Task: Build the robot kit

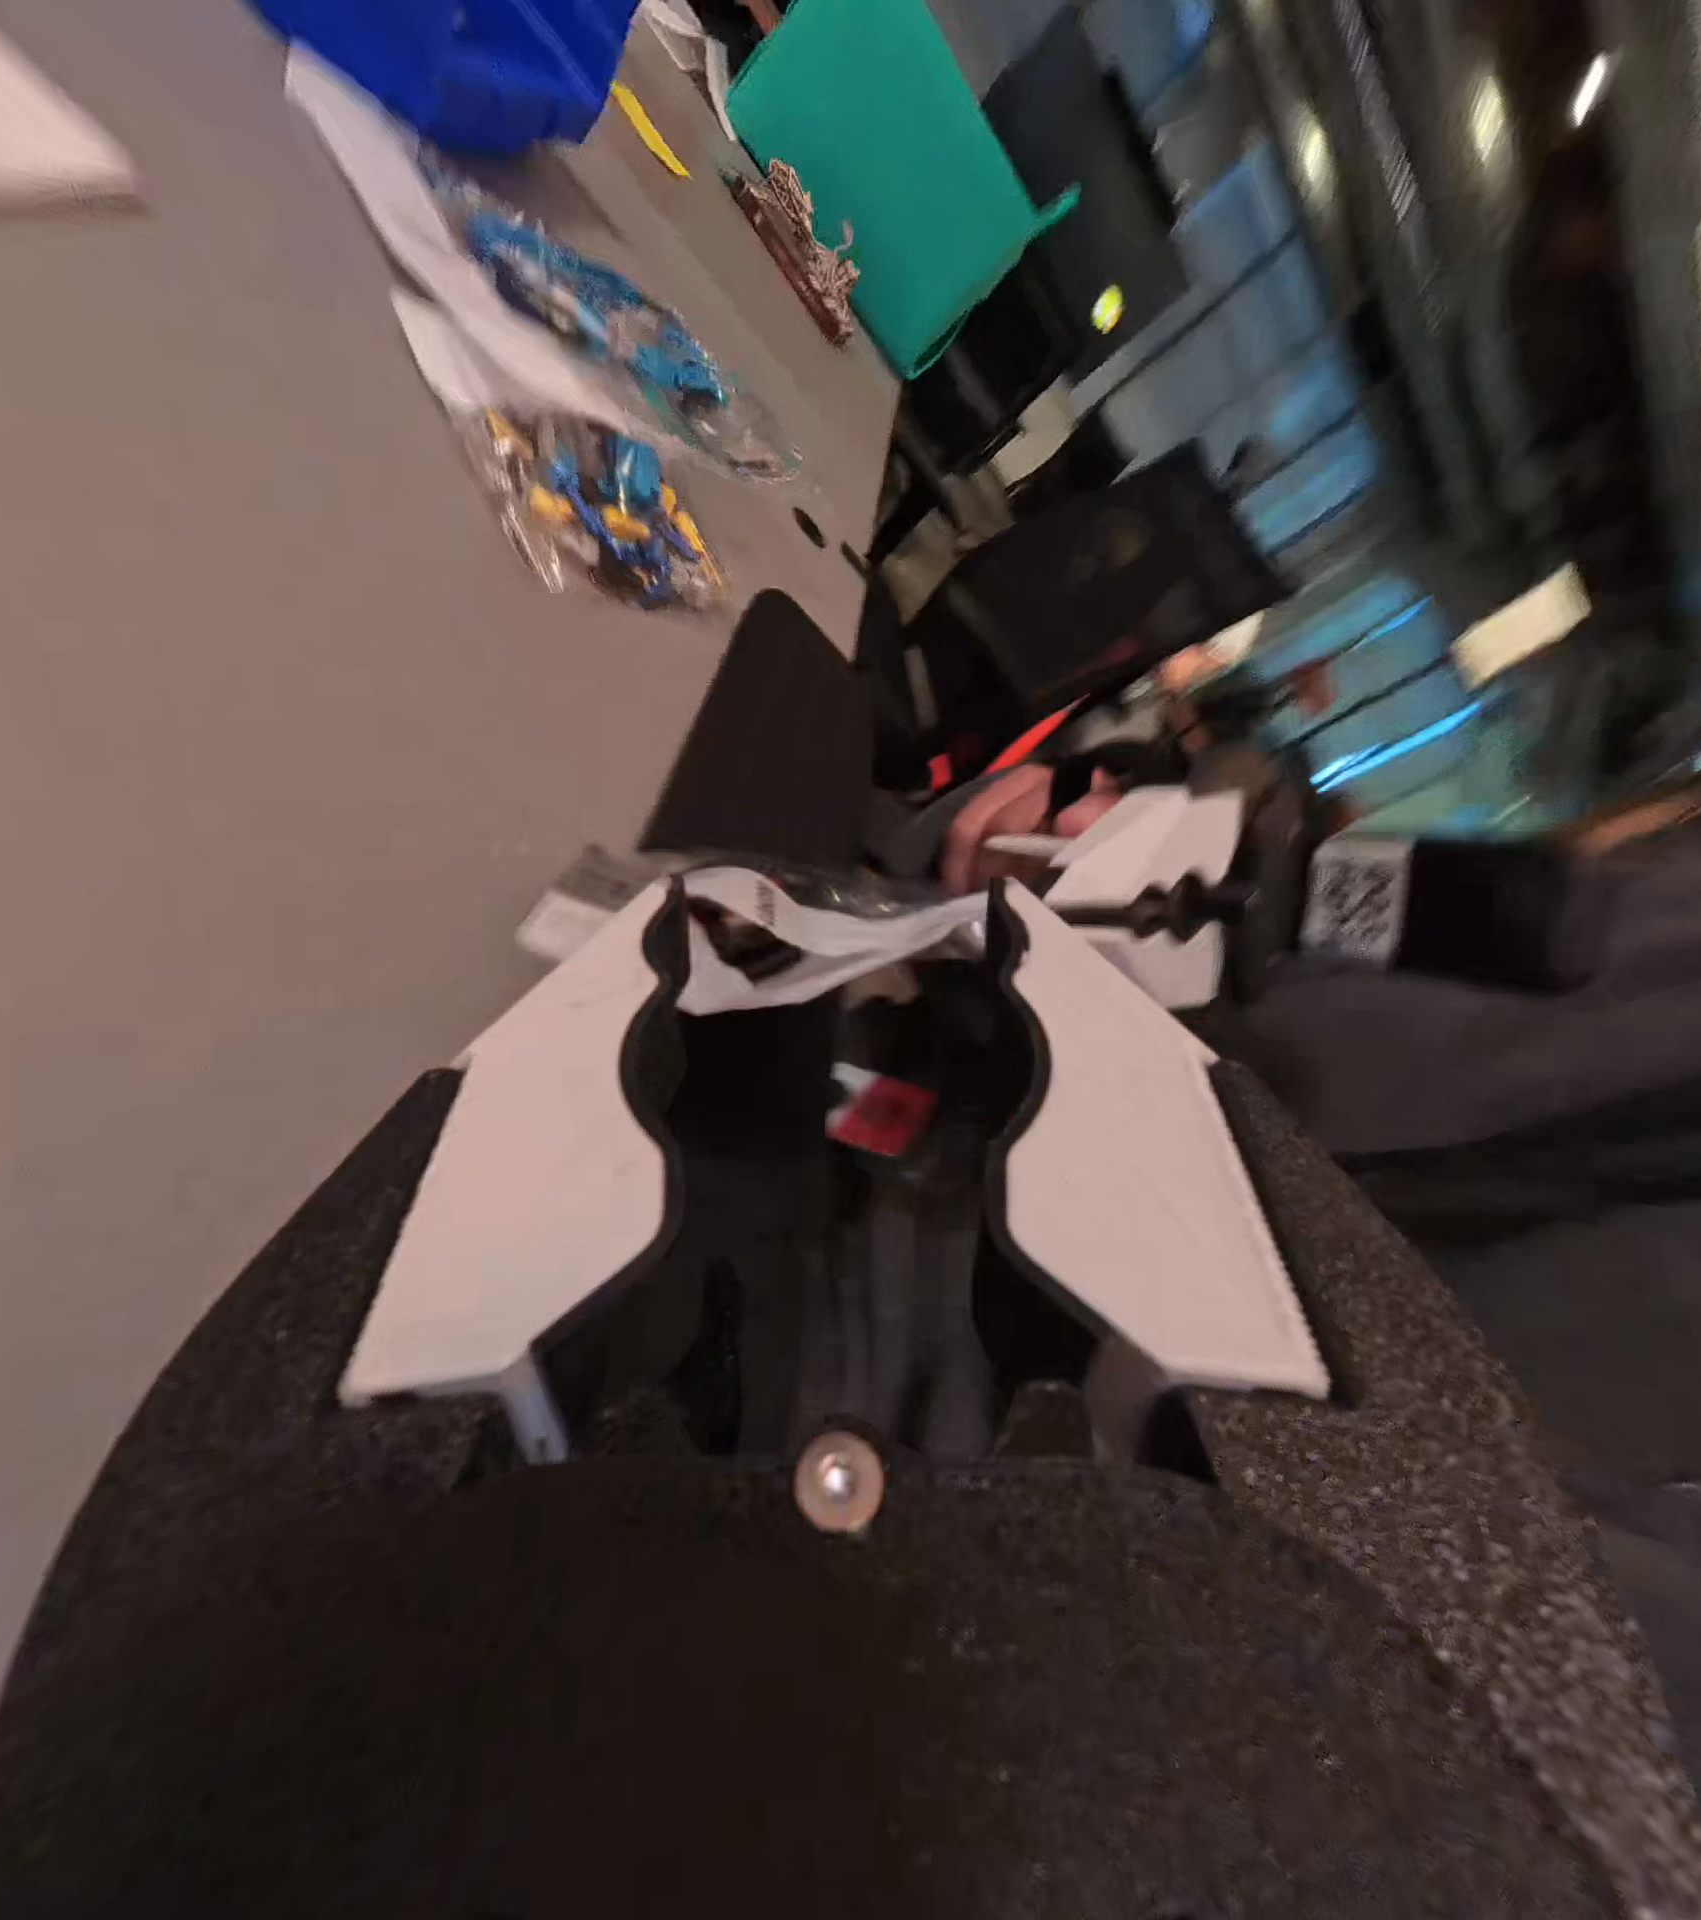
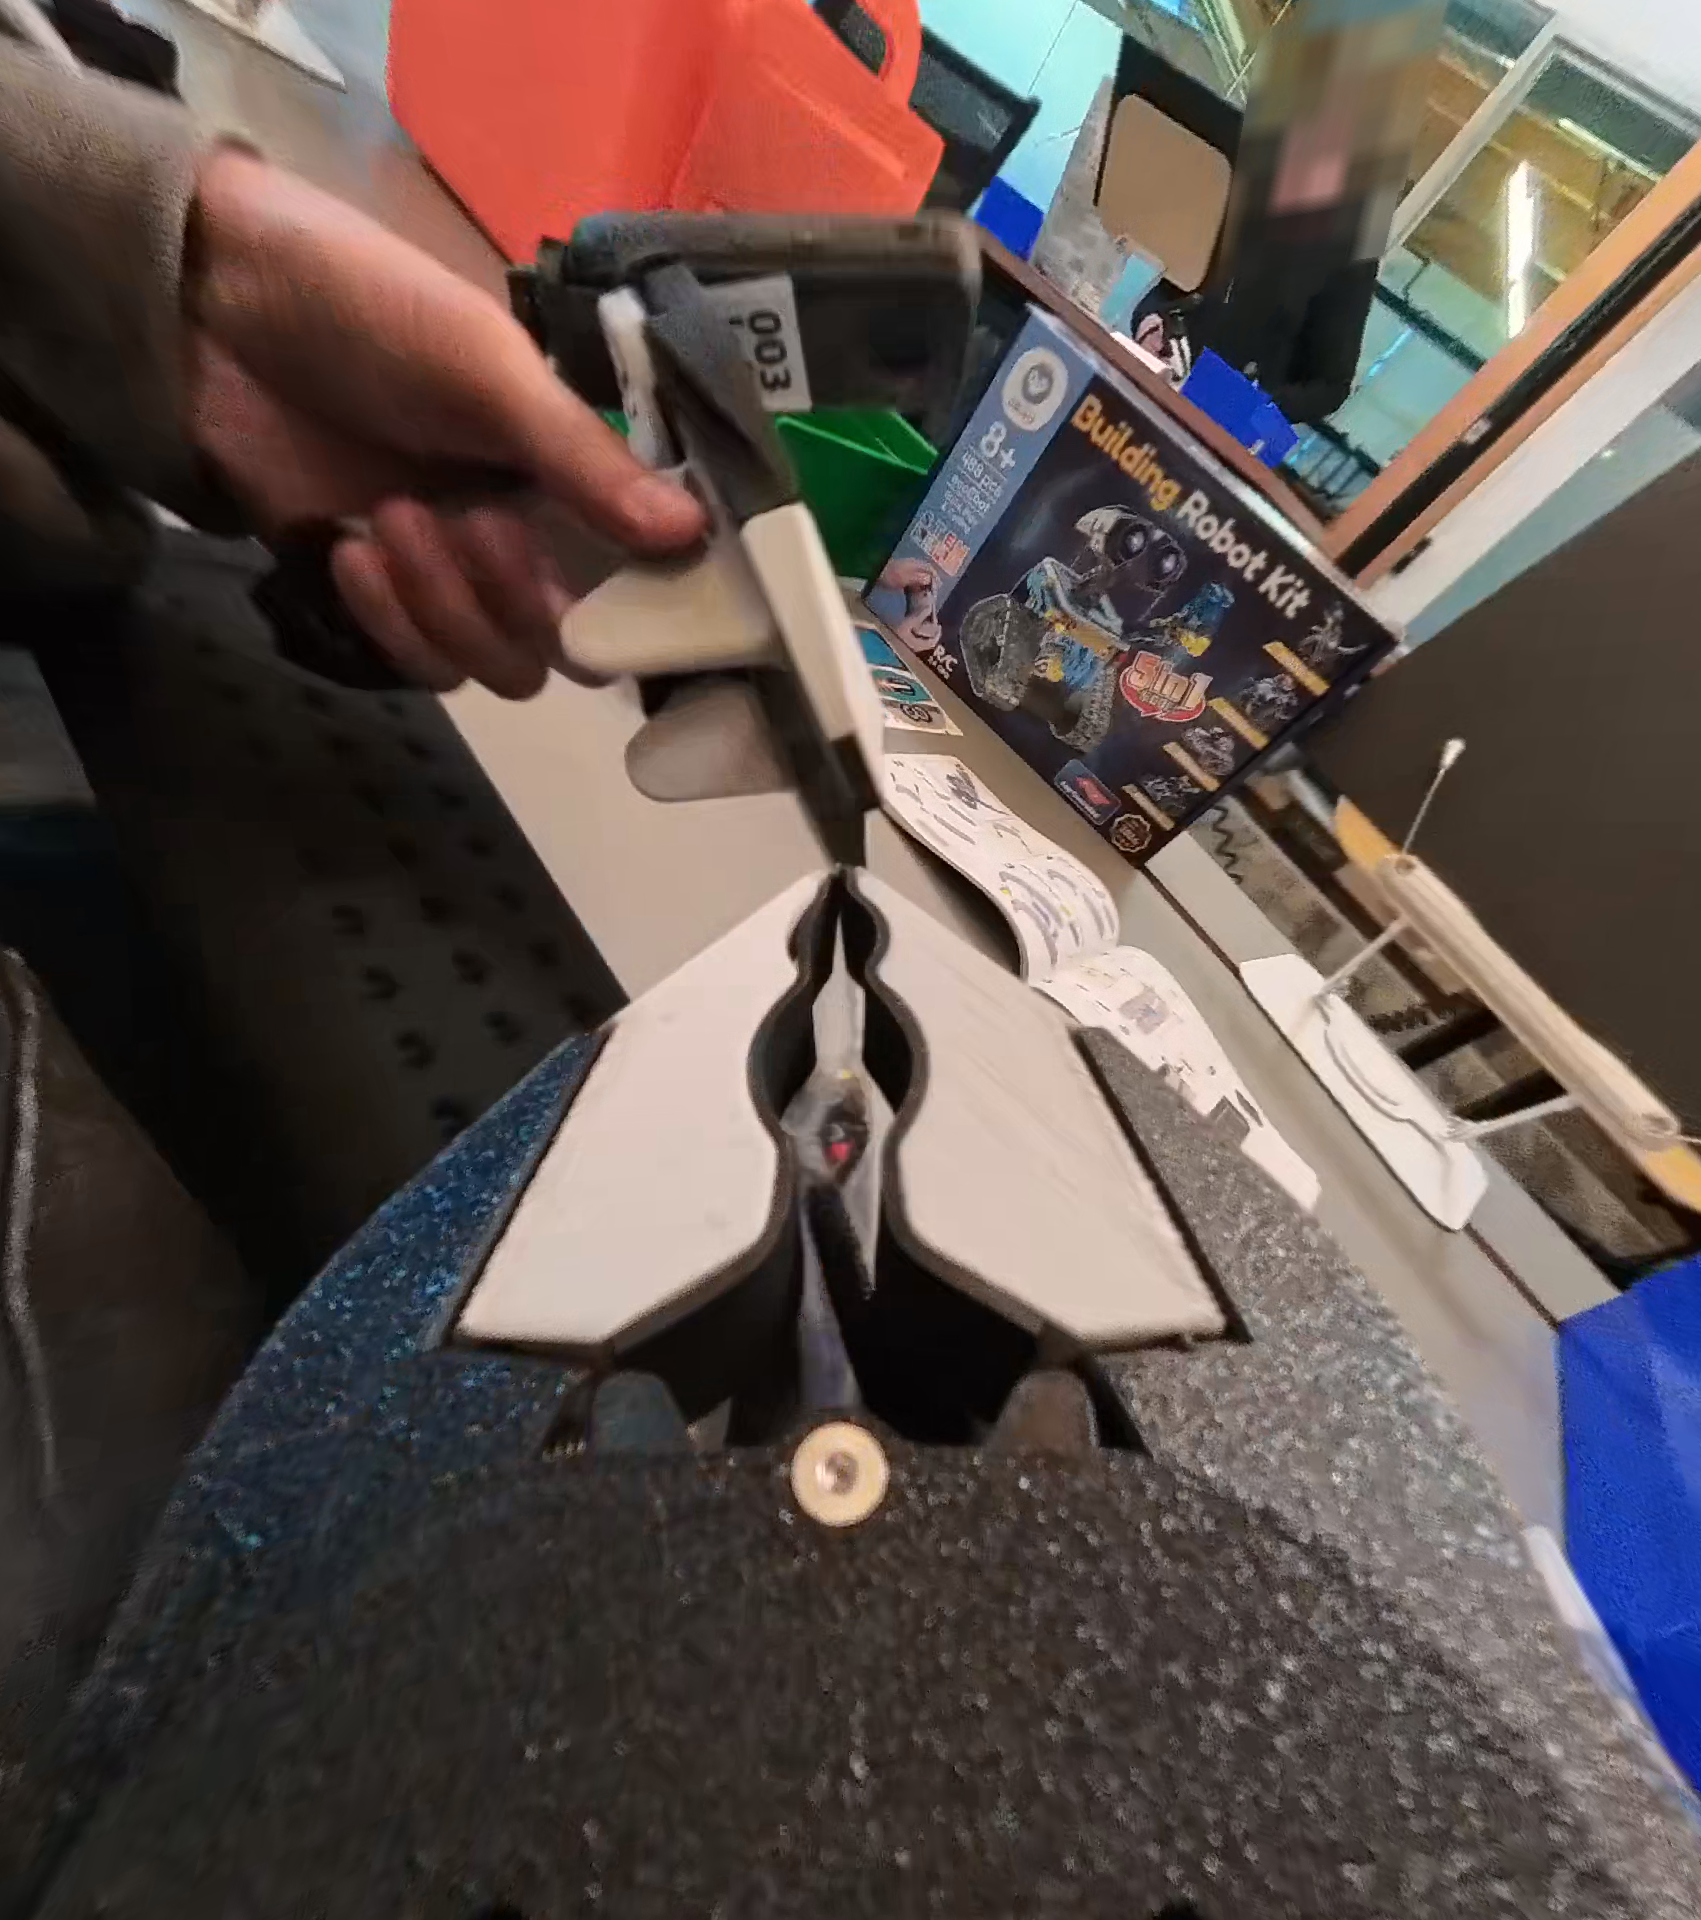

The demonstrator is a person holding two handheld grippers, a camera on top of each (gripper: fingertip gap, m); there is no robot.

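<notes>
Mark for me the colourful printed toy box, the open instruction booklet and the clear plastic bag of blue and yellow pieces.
Printed toy box [image 2: 1137, 623], right wrist view, front face.
Open instruction booklet [image 2: 1043, 894], right wrist view, curled page.
Clear bag of blue and yellow pieces [image 1: 617, 509], left wrist view, bag's middle.

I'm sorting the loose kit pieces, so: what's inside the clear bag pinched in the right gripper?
Inside the clear bag, shut between the right gripper fingers, a small red piece and some dark bits show. The fingers cover the rest, so its other contents cannot be told.

The room beyond the left gripper [image 1: 830, 914] is all motion blur. The clear bag [image 2: 830, 1132] pinched in the right gripper [image 2: 844, 883] hides most of itself between the fingers. Right of it, a blue bin [image 2: 1698, 1455] runs off the edge.
</notes>
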